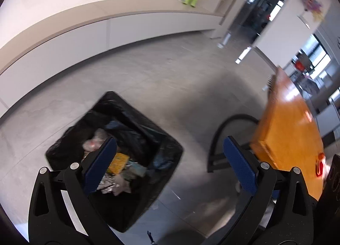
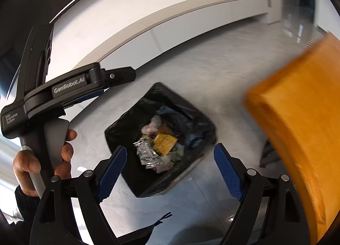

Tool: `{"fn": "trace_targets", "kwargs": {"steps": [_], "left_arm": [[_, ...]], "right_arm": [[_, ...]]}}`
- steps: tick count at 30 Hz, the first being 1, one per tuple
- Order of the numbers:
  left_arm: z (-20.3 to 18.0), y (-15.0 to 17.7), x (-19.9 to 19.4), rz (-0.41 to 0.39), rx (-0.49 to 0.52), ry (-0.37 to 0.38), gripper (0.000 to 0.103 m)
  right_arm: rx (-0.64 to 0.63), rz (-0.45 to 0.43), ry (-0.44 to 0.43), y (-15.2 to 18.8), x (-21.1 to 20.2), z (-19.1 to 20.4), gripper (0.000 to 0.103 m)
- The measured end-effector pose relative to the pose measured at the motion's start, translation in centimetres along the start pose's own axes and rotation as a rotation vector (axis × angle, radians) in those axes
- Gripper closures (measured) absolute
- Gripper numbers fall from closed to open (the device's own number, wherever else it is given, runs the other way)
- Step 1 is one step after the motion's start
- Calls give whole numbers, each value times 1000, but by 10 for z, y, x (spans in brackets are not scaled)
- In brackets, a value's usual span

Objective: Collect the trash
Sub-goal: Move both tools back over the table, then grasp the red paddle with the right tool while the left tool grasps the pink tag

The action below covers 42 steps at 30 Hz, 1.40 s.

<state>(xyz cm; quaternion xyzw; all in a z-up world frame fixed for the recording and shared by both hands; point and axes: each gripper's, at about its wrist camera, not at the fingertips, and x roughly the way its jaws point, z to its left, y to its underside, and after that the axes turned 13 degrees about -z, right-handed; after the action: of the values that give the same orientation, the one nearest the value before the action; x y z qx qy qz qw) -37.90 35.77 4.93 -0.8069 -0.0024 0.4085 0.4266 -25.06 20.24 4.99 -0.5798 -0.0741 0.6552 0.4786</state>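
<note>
Trash [image 2: 157, 149] sits in the lined bin [image 1: 165, 136]; our left gripper [image 1: 170, 166] and right gripper [image 2: 170, 170] hover released and empty, so next we seek more litter.

Orange table [image 2: 297, 117] blurred, cut off at right; bin's [image 1: 165, 138] near rim hidden behind fingers [image 1: 99, 166]

Both my grippers tilt steeply down — left gripper [image 1: 170, 149] spread wide and empty, right gripper [image 2: 170, 158] likewise; my left hand [image 2: 42, 160] grips its handle.
</note>
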Motion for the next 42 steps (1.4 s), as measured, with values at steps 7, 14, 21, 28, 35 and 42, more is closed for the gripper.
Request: {"fn": "trace_targets", "kwargs": {"steps": [7,14,21,28,35,42], "left_arm": [[-95,9,28,62,118,130,6],[-205,30,54,147,272,282,6],[-296,51,79,213,394,379,6],[-379,60,109,251,519,432,6],[-459,75,132,286,649,502,6],[-526,78,169,314,723,519,6]], "right_arm": [[145,-71,157,6,-52,-80,19],[290,-144,354,18,-112,-163,19],[466,-190,524,44,-172,-252,19],[593,-216,710,67,-231,-333,18],[724,-215,830,90,-265,-405,18],[732,-206,857,84,-260,-443,19]]}}
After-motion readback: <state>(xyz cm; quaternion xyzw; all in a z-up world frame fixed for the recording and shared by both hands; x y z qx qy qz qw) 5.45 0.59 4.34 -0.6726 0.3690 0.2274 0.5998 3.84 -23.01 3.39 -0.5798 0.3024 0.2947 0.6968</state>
